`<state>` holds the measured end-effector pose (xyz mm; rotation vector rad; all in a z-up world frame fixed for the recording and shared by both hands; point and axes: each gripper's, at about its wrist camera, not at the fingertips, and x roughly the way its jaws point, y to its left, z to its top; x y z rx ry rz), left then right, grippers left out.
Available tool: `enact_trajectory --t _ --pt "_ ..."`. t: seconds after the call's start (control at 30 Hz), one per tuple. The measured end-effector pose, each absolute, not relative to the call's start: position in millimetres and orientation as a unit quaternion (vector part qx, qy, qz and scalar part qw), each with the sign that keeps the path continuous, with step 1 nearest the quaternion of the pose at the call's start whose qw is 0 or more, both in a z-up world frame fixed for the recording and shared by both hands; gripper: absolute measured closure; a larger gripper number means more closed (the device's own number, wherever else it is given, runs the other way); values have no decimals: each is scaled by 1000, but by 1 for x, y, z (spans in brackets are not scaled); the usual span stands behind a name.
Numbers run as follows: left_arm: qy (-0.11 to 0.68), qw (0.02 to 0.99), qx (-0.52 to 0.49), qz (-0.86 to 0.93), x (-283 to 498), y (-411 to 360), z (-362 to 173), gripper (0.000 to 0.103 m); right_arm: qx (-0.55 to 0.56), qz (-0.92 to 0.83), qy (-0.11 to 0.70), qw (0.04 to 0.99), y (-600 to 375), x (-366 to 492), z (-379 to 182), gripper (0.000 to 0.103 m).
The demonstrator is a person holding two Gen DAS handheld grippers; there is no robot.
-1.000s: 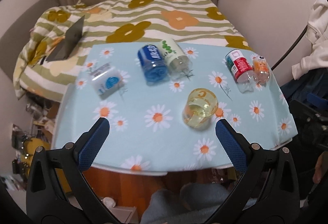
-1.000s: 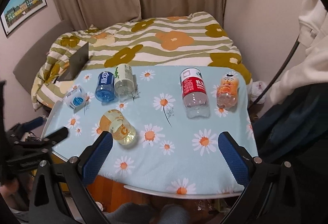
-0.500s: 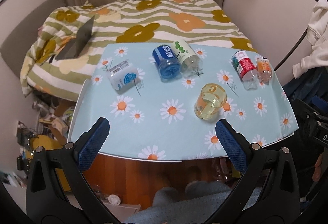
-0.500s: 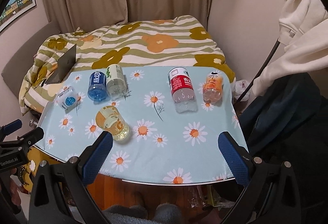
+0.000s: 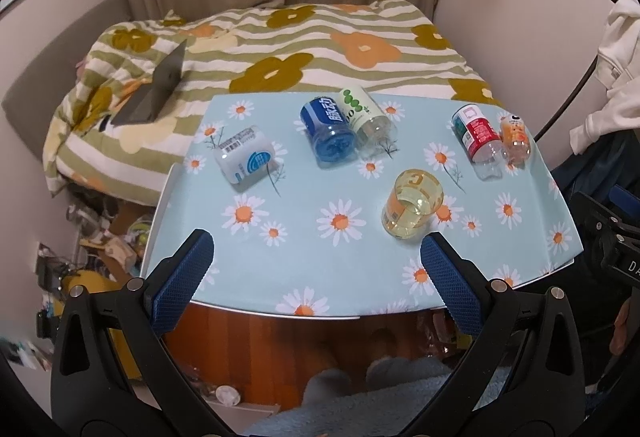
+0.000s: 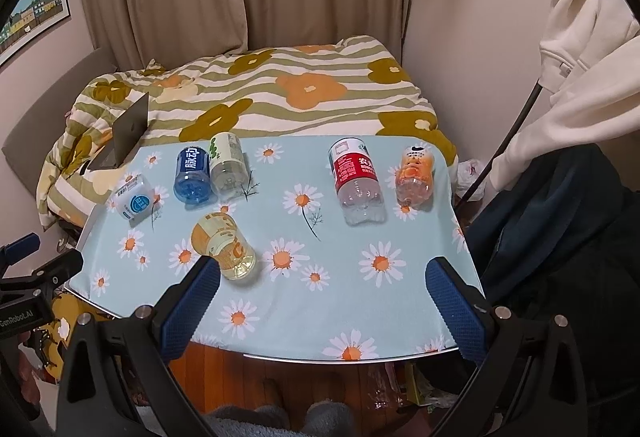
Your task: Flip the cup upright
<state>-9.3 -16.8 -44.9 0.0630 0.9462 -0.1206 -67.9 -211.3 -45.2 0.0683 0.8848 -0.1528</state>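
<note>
Closest to us, the left gripper [image 5: 316,257] has its two blue fingers spread wide apart, and nothing is between them. The right gripper [image 6: 320,285] is the same: fingers far apart, holding nothing. Both hang in the air at the near edge of the table [image 5: 320,277], which has a light blue cloth with daisies on it. A little farther in lies the cup [image 5: 412,204], a see-through yellow one with an orange label. It is on its side on the cloth, not standing up. In the left view it sits just past the right finger; in the right view the cup [image 6: 224,247] sits just past the left finger. No finger touches it. So the job looks like it has not started: the cup needs to be grabbed, turned, and set down standing. Farther back lie other containers, all on their sides: a white bottle [image 5: 245,158] on the left, a blue bottle [image 5: 329,131] touching a green-dotted bottle [image 5: 365,121] in the middle, and a red bottle [image 5: 477,135] beside a small orange bottle [image 5: 516,139] on the right. They are well apart from the cup. Behind the table is a bed with a flowery blanket [image 5: 300,49] and a gray laptop [image 5: 158,91] on it.
</note>
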Motion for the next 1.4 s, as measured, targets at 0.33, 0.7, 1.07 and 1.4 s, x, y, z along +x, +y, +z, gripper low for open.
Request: enact_trajectory --t 0.33,0.7,1.07,1.4 --pt "451 890 34 -58 -6 -17 -42 0 34 -77 424 902 -212 -68 -43 0" --pt "450 891 36 -55 -6 -17 -42 0 34 -77 424 902 -212 -68 -43 0" --pt "450 891 36 -55 -6 -17 -42 0 34 -78 424 902 -212 -67 -43 0" --pt "449 891 38 -55 -5 -16 -42 0 34 -78 423 902 -211 -68 -44 0"
